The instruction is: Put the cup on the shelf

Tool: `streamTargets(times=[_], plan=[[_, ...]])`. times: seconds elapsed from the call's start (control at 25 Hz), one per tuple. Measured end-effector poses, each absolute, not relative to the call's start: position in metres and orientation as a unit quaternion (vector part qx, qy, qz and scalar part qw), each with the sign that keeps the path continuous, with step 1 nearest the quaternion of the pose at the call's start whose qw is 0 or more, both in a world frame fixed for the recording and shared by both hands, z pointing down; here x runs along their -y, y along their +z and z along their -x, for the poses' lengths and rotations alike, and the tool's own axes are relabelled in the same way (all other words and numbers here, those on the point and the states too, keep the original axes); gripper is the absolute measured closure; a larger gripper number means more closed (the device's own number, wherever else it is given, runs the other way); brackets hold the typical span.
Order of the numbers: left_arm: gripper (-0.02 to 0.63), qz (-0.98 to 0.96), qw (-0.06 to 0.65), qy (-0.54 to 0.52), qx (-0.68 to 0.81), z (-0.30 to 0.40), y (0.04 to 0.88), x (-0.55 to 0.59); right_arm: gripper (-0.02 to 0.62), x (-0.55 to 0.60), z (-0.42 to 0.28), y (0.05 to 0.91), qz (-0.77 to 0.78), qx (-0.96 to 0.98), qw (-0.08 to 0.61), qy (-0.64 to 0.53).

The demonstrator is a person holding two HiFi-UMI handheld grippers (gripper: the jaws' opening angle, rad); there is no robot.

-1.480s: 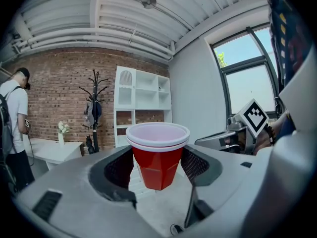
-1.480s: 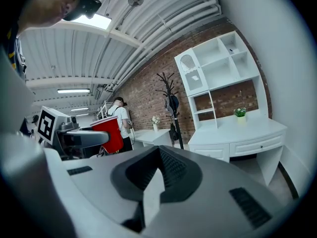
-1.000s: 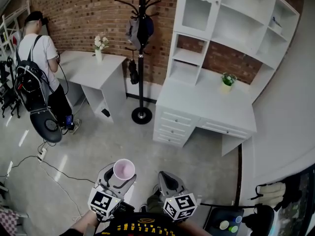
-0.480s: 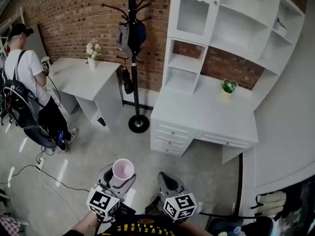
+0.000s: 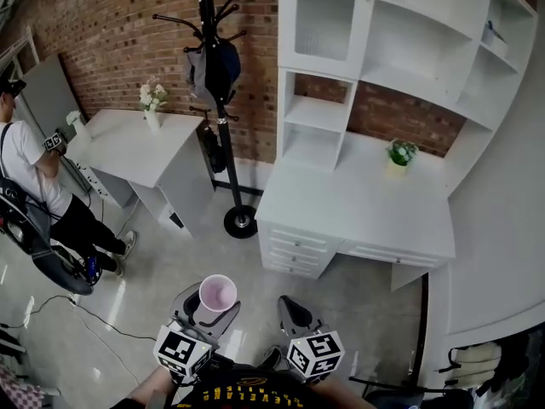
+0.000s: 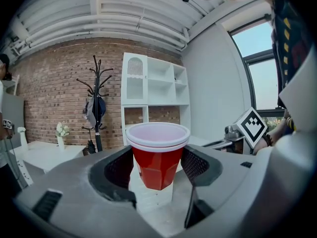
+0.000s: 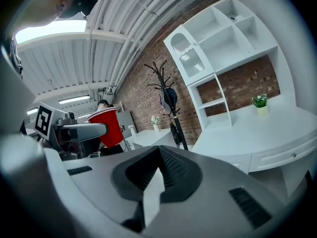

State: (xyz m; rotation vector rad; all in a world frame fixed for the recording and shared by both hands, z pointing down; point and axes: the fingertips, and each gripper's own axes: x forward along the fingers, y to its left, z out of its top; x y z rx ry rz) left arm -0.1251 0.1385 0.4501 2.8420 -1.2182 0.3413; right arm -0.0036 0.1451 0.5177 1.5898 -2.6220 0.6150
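Note:
A red plastic cup (image 5: 217, 295) with a pale inside stands upright between the jaws of my left gripper (image 5: 207, 310), which is shut on its sides. In the left gripper view the cup (image 6: 157, 152) fills the middle, rim up, and the gripper (image 6: 157, 166) clamps its lower half. My right gripper (image 5: 295, 312) hovers beside it, jaws shut with nothing between them (image 7: 158, 168). The right gripper view shows the cup (image 7: 109, 128) off to its left. The white shelf unit (image 5: 400, 49) rises over a white desk (image 5: 358, 203) ahead, its compartments mostly bare.
A small potted plant (image 5: 398, 153) sits on the desk. A black coat stand (image 5: 223, 109) with a hanging bag stands left of the shelf. Further left are a small white table (image 5: 145, 143) with a flower vase (image 5: 152, 102) and a person (image 5: 34, 186). Cables lie on the floor (image 5: 77, 313).
The view has swung right and drawn nearer to the desk and shelf; the person has slid toward the left edge. Both grippers keep their pose, the cup still held.

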Motion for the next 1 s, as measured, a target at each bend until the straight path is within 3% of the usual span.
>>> streamTargets(times=[1.0], plan=[[0.31, -0.95, 0.002, 0.121, 0.288, 0.027, 0.458, -0.005, 0.602, -0.034, -0.09, 0.518, -0.594, 0.778, -0.017, 0.204]])
